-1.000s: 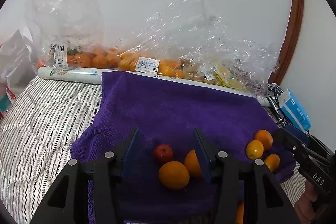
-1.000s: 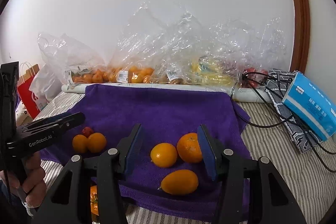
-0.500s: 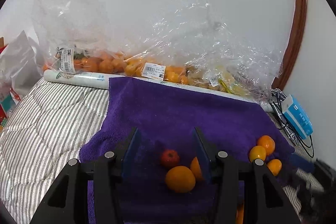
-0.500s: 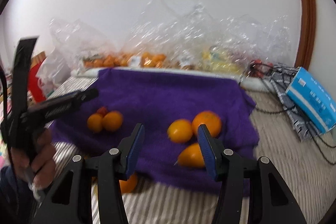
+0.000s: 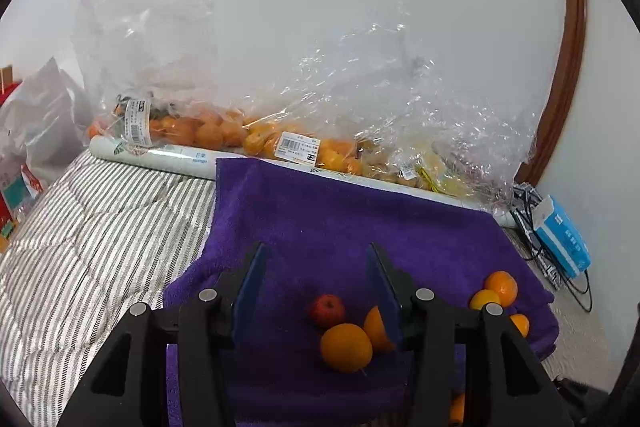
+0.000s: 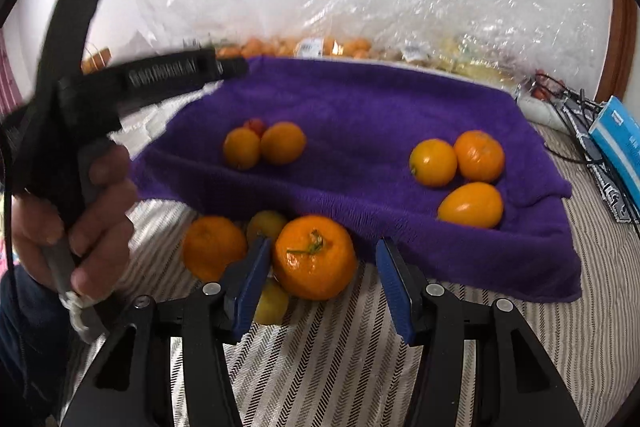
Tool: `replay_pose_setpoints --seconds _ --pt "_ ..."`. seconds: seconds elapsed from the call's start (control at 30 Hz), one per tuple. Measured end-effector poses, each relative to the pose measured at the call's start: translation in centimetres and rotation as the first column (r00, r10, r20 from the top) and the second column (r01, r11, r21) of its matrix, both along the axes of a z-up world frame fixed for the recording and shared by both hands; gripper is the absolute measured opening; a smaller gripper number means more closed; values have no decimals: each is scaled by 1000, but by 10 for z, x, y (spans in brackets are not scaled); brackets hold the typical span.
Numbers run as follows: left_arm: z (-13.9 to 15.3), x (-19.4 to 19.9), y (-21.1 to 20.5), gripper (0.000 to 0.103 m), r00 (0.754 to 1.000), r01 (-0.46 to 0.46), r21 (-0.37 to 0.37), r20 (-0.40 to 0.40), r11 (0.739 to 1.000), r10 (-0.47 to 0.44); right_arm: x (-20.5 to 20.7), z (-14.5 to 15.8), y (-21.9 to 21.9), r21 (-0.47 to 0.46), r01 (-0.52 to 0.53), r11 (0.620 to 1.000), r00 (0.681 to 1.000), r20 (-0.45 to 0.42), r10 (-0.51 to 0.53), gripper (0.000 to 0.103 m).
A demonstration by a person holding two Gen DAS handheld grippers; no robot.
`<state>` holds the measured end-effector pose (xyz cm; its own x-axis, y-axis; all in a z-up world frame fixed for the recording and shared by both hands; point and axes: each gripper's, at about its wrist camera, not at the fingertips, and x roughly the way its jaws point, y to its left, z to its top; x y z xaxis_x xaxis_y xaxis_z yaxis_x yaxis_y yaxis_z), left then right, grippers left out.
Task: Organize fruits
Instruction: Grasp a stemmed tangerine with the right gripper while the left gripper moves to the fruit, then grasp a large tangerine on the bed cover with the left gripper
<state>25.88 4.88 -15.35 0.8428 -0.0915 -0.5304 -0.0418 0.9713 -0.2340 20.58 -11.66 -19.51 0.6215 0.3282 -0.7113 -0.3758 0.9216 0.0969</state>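
A purple towel (image 6: 360, 107) lies on the striped bed. On it sit a left group, two oranges (image 6: 282, 143) and a small red apple (image 5: 327, 310), and a right group of three oranges (image 6: 434, 162). Off the towel's front edge lies a pile: a large stemmed mandarin (image 6: 315, 257), another orange (image 6: 214, 247) and yellowish fruits (image 6: 266, 225). My right gripper (image 6: 322, 269) is open, its blue pads either side of the stemmed mandarin. My left gripper (image 5: 316, 287) is open and empty above the left group; it also shows in the right wrist view (image 6: 160, 75), held in a hand.
Clear plastic bags of oranges (image 5: 208, 131) and yellow fruit (image 5: 432, 175) line the white wall behind the towel, with a white roll (image 5: 160, 159) in front. A blue box (image 6: 618, 139) and black cables (image 6: 572, 103) lie at the right. Striped bedding (image 5: 80, 227) extends left.
My right gripper has pulled back and dropped to the towel's front edge, now straddling the stemmed mandarin. My left gripper has backed away a little and stays open.
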Motion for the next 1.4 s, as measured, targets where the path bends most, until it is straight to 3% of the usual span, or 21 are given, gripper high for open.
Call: replay_pose_setpoints --seconds 0.07,0.1,0.4,0.5,0.63,0.77,1.03,1.4 --pt "0 1 3 49 1000 -4 -22 -5 1000 4 1 -1 2 -3 4 1000 1000 -1 -4 50" --pt "0 1 4 49 1000 -6 -26 -5 1000 6 2 -1 2 4 0 1000 1000 -7 0 43" --pt "-4 -1 9 49 1000 5 -88 -15 996 -6 -17 20 -25 66 85 994 996 28 -87 43" --pt "-7 -6 6 49 1000 -4 -62 -21 998 3 -27 24 -45 54 126 991 991 38 -129 43" --pt "-3 -28 6 49 1000 -28 -34 11 999 28 -42 21 -64 35 128 991 991 23 -129 43" --pt "-4 -63 10 49 1000 8 -99 0 995 -8 -61 14 -80 44 136 990 990 33 -137 43" --pt "-17 -97 -25 51 990 122 -3 -65 993 -122 -61 0 -91 105 140 985 990 -5 -140 43" --pt "-29 -86 -66 54 952 263 88 -185 961 -243 -61 -2 -96 142 139 980 990 -14 -139 43"
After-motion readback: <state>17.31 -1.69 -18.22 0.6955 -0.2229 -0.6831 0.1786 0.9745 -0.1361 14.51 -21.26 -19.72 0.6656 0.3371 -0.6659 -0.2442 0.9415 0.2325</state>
